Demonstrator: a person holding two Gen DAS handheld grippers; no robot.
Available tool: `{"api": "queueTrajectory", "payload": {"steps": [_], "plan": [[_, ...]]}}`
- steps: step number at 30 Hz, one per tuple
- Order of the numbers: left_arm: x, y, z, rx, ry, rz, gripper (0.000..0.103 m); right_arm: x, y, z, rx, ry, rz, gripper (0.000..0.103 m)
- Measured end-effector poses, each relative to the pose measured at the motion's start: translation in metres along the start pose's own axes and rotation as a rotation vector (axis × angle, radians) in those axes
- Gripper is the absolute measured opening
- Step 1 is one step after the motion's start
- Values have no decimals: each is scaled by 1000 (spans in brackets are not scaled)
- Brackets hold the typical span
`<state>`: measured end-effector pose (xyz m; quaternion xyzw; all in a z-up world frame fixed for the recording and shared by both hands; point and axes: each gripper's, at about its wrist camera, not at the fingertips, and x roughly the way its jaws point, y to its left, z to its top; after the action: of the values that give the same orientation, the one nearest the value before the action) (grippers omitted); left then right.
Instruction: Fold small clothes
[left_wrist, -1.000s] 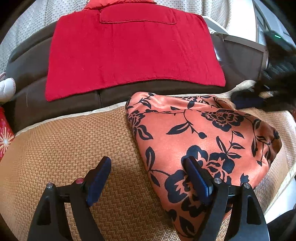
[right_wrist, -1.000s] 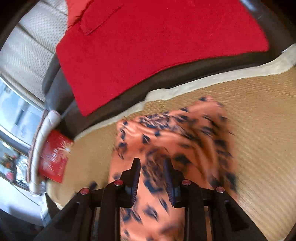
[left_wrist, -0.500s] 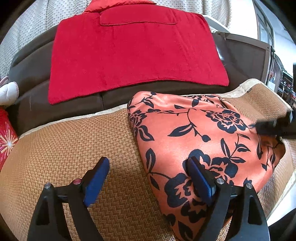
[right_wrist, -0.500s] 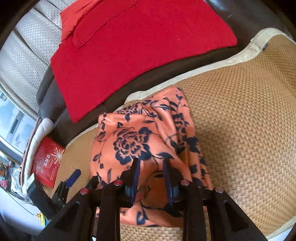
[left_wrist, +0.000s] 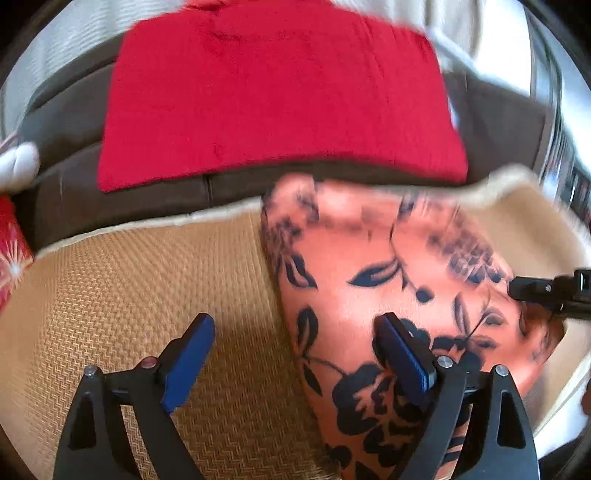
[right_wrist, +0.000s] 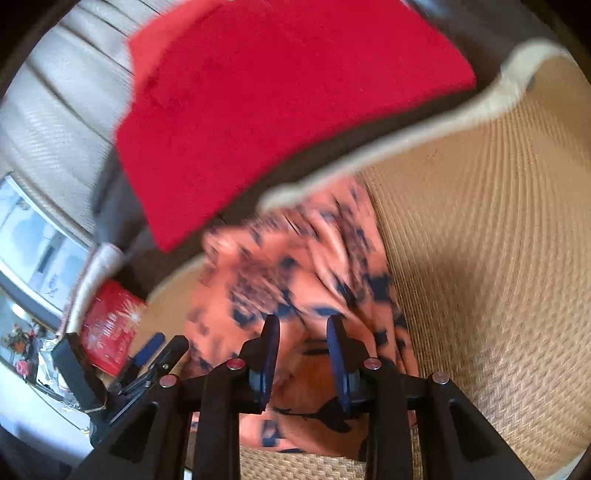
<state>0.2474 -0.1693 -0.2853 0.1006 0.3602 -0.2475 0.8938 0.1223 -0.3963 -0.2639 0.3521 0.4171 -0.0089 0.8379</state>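
The orange floral garment (left_wrist: 388, 280) lies on the woven mat (left_wrist: 122, 295), filling the centre and lower right of the left wrist view and the lower middle of the right wrist view, its far edge close to the mat's pale border below the red cloth (left_wrist: 280, 96). It has a satin sheen and sits in soft folds and bumps, so I judge it light, limp and slippery: it is likely to slide off itself once folded and to slip from a shallow pinch. A hem or corner with doubled fabric looks like the safest place to take hold, pinched deep between the pads and kept low over the mat, while the other side is pinned or drawn taut.

The left tongs (left_wrist: 295, 362) stand wide apart with nothing between them; the left pad is over bare mat, the right pad over the garment's near part, and whether it touches the cloth is not clear. The right tongs (right_wrist: 303, 358) are only narrowly parted, over a bunched part of the garment at the bottom of the right wrist view; motion blur hides whether any fabric is pinched, so I cannot tell.

A red packet (right_wrist: 110, 325) at the left edge carries a starburst print and pale markings too blurred to read. No other label or brand shows.
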Motion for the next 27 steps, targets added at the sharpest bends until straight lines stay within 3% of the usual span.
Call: {"api": "queueTrajectory", "payload": {"steps": [7, 11, 13, 15, 17, 21, 27], "plan": [[-4, 12, 8, -80, -21, -52, 91, 10, -8, 3, 30, 0, 21, 30], [-11, 12, 12, -74, -98, -42, 91, 16, -3, 4, 38, -1, 4, 31], [-7, 11, 8, -59, -91, -41, 91, 19, -2, 2, 64, -7, -5, 31], [5, 1, 0, -28, -37, -24, 92, 21, -4, 0, 118, -21, -1, 31], [4, 3, -5, -54, -60, -21, 93, 22, -4, -4, 138, -41, -9, 32], [-6, -1, -6, -7, -58, 23, 93, 19, -4, -9, 141, -59, -16, 32], [-23, -15, 16, 42, -15, 98, 93, 16, -17, -13, 221, -47, 61, 32]]}}
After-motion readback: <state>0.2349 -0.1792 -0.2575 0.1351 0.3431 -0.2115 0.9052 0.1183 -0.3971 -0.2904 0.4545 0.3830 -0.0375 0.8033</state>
